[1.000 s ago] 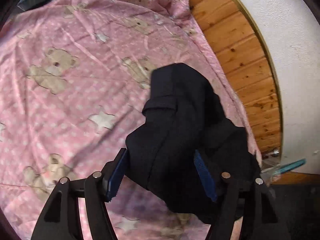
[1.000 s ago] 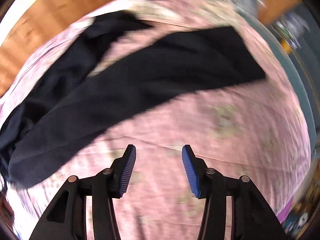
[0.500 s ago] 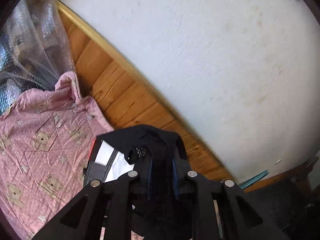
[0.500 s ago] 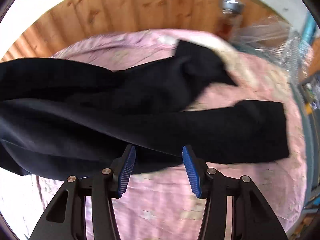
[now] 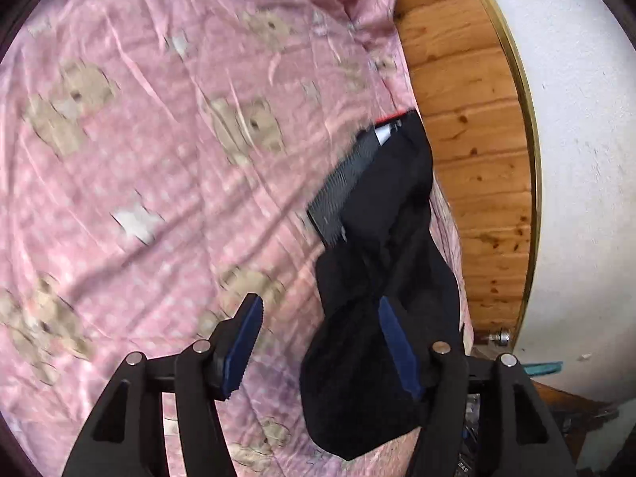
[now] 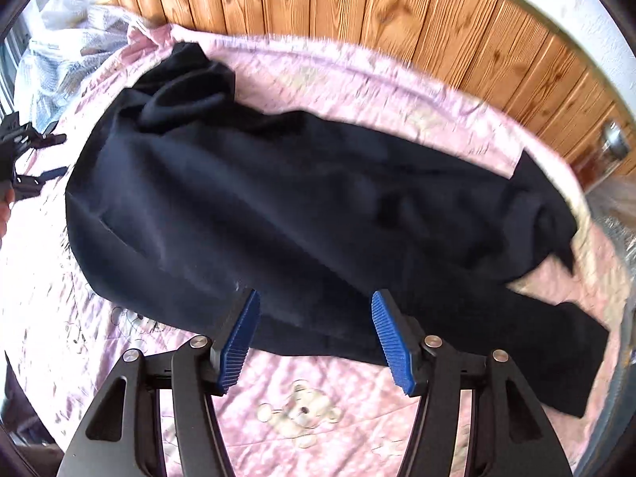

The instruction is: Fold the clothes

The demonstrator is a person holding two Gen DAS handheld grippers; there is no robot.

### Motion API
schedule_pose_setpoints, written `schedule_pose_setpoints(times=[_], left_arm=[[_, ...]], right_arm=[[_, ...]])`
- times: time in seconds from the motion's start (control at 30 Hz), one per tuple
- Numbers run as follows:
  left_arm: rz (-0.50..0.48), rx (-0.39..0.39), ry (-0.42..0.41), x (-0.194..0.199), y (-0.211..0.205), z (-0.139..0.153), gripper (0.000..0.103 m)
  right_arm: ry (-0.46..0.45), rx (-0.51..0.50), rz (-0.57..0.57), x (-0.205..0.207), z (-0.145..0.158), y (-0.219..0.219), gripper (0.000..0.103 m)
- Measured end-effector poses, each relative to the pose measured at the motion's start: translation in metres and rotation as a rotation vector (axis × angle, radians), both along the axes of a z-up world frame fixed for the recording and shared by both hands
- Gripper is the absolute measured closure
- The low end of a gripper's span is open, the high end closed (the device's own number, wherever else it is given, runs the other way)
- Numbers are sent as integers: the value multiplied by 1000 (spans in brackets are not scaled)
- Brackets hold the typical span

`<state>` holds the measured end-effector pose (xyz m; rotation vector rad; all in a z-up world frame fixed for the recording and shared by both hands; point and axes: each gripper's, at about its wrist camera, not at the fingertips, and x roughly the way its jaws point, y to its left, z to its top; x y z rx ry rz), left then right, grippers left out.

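Dark trousers [image 6: 302, 206] lie spread lengthwise across the pink teddy-bear bedsheet [image 6: 302, 409]. Their legs trail off to the right. My right gripper [image 6: 314, 338] hovers open over their near edge, holding nothing. The left wrist view shows the bunched waist end of the trousers [image 5: 381, 246], with the grey ribbed inside of the waistband turned up [image 5: 338, 187]. My left gripper [image 5: 318, 346] is open. The cloth lies against its right finger [image 5: 393, 346] and partly between the jaws. The left gripper [image 6: 24, 159] also shows at the far left of the right wrist view.
A wooden panel wall [image 6: 397, 12] runs along the far side of the bed, with white wall [image 5: 576, 159] above it. Crumpled clear plastic [image 6: 59, 39] sits at the bed's left end. A metal knob [image 6: 614, 141] sticks out at the right.
Half a second ago my left gripper was shut on the trousers and pointed at the wall. Now it is open and low, and the trousers lie flatter on the sheet.
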<state>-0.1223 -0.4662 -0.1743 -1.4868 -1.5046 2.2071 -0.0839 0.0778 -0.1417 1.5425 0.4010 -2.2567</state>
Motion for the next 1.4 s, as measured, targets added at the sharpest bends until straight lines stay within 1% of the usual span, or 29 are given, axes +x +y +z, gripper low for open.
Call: schedule_pose_setpoints(times=[0.07, 0.1, 0.17, 0.2, 0.23, 0.3, 0.33, 0.4, 0.47, 0.53, 0.57, 0.6, 0.63, 0.67, 0.7, 0.73, 0.83, 0.87, 0.93, 1.03, 1.1, 1.13, 1.17, 1.23, 1.27, 1.3, 1.33, 1.37, 1.4], left_arm=[[-54, 24, 29, -5, 29, -7, 40], [-79, 21, 33, -8, 41, -11, 40], [-110, -29, 3, -13, 59, -17, 40], [-116, -39, 30, -14, 67, -14, 40], [-140, -42, 60, -15, 76, -10, 40], [-229, -51, 96, -15, 102, -1, 40], [-266, -78, 120, -12, 115, 5, 40], [-308, -171, 171, 4, 133, 17, 40], [-306, -226, 203, 20, 145, 21, 40], [-275, -217, 216, 33, 150, 21, 40], [-260, -214, 221, 38, 152, 20, 40], [-248, -215, 226, 44, 152, 21, 40], [-238, -206, 233, 50, 152, 21, 40], [-233, -194, 240, 56, 151, 22, 40], [-231, -191, 246, 61, 148, 23, 40], [-231, -191, 256, 67, 145, 25, 40], [-233, -179, 293, 84, 126, 34, 39], [-226, -176, 302, 89, 116, 37, 39], [-200, -169, 316, 91, 95, 42, 39], [-120, -138, 295, 76, 60, 43, 36], [-84, -85, 286, 52, 47, 43, 32], [-82, -42, 295, 38, 45, 41, 28], [-90, -3, 299, 22, 47, 38, 28], [-118, 39, 279, -11, 60, 33, 28], [-144, 85, 278, -27, 70, 28, 28], [-167, 108, 264, -34, 76, 24, 28], [-173, 103, 236, -41, 81, 20, 28], [-174, 123, 226, -47, 86, 14, 28], [-174, 172, 234, -51, 91, 9, 28]], right_arm=[[-1, -15, -6, -1, 0, -8, 44], [7, -29, 3, -1, 3, -12, 44], [20, -63, 27, -6, 13, -24, 44], [26, -82, 36, -10, 20, -34, 44], [36, -110, 47, -16, 30, -48, 44], [67, -162, 102, -30, 50, -81, 42], [67, -181, 151, -38, 57, -106, 39], [39, -193, 269, -53, 60, -160, 37], [1, -152, 409, -61, 48, -222, 36], [-66, -78, 536, -62, 18, -279, 36], [-95, -25, 583, -60, -1, -300, 36], [-112, 53, 617, -57, -22, -315, 38], [-123, 133, 640, -55, -40, -323, 58], [-126, 176, 648, -55, -50, -323, 99], [-118, 172, 627, -59, -48, -315, 100], [-114, 114, 582, -65, -33, -300, 101], [-111, -139, 411, -88, 31, -235, 101], [-115, -198, 367, -95, 45, -215, 101], [-140, -297, 307, -105, 58, -184, 101], [-124, -321, 284, -110, 56, -172, 101], [-119, -373, 279, -110, 55, -171, 101], [-118, -398, 276, -108, 55, -170, 101], [-117, -418, 272, -107, 54, -168, 101], [-129, -452, 263, -107, 50, -166, 101], [-134, -461, 259, -107, 48, -167, 101], [-137, -467, 257, -106, 47, -166, 101], [-143, -476, 256, -106, 46, -163, 101], [-147, -485, 252, -106, 45, -162, 100], [-148, -487, 246, -106, 43, -160, 100]])
